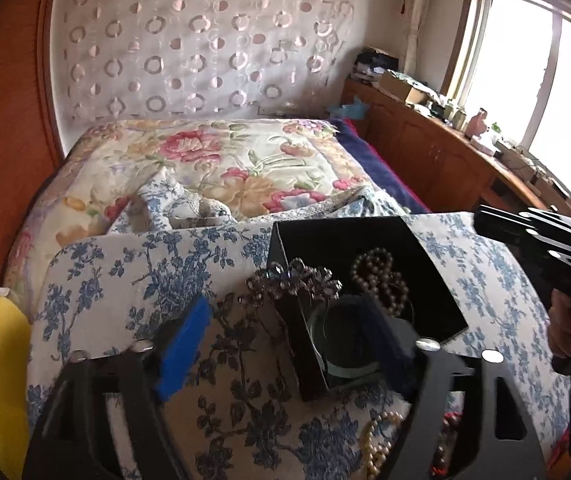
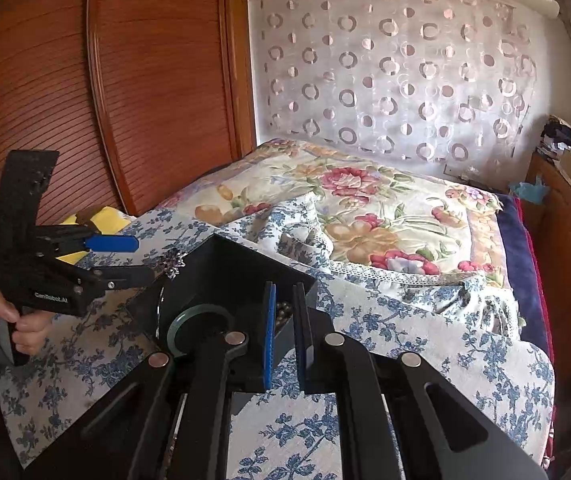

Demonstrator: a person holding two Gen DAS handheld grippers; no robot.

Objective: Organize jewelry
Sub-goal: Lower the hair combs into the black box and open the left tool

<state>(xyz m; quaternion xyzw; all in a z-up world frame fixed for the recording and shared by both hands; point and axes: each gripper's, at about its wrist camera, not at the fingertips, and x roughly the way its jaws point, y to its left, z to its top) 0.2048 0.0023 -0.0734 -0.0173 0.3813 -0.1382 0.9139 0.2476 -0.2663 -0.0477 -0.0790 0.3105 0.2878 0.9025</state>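
Left gripper (image 1: 285, 344) stands wide open over the near left wall of the black box (image 1: 317, 236), nothing pressed between its pads; the dark beaded brooch (image 1: 291, 282) lies draped on that wall's rim. Right gripper (image 2: 285, 340) is clamped on the box's near wall at lower centre. Inside lie a pearl string (image 1: 379, 276) and a green bangle (image 2: 189, 320). Open floral bedspread (image 1: 125, 264) lies left of the box.
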